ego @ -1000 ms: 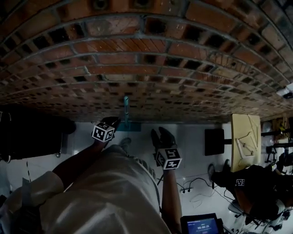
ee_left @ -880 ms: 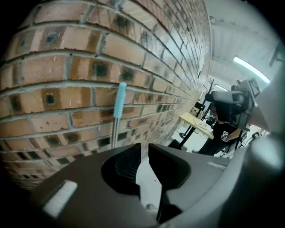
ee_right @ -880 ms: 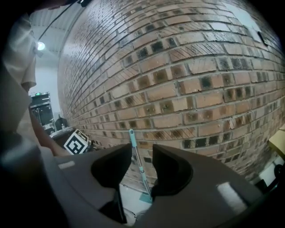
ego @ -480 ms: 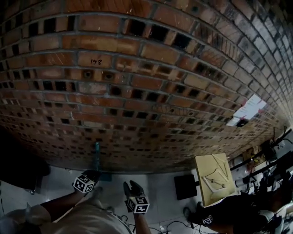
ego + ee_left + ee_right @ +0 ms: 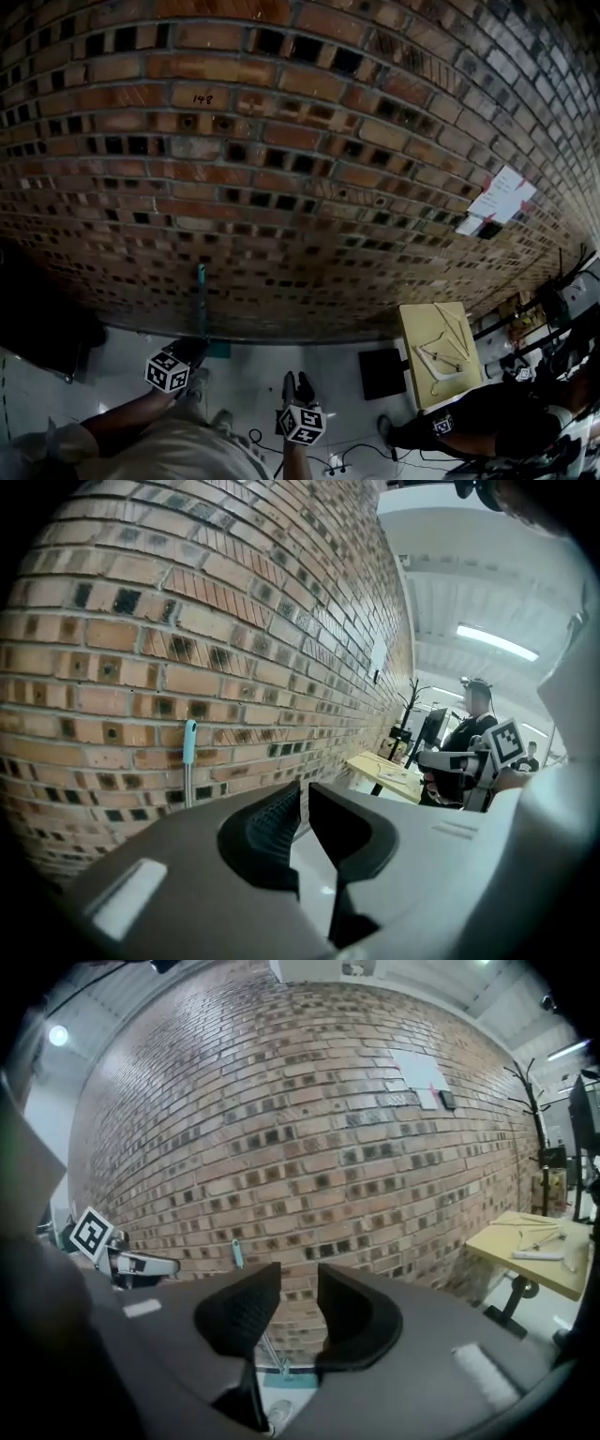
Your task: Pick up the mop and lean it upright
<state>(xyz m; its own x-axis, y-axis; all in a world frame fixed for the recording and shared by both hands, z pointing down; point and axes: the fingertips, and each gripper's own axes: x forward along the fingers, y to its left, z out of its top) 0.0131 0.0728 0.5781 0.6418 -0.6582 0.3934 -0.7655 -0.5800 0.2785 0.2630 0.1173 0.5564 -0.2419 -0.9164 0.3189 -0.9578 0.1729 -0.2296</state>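
Note:
The mop stands upright against the brick wall, its teal handle tip [image 5: 201,273] up and its teal head [image 5: 218,350] on the floor. The left gripper view shows the mop's pole [image 5: 187,778] off to the left of the jaws, apart from them. My left gripper [image 5: 191,351] is shut with nothing in it, just beside the mop's foot. My right gripper [image 5: 298,383] hangs farther right and back from the wall. Its jaws have just been closing and still stand apart, with nothing between them. The mop's pole [image 5: 237,1253] shows beyond them.
A pale wooden table [image 5: 436,354] with small tools stands at the right, and a black box [image 5: 382,373] sits on the floor beside it. A person in dark clothes [image 5: 487,427] is near the table. Cables [image 5: 337,461] lie on the white floor. Papers [image 5: 497,202] hang on the wall.
The head view has swung up the wall. My right gripper has drawn back from the wall and to the right. The left gripper stays by the mop's foot, and the mop still leans on the bricks.

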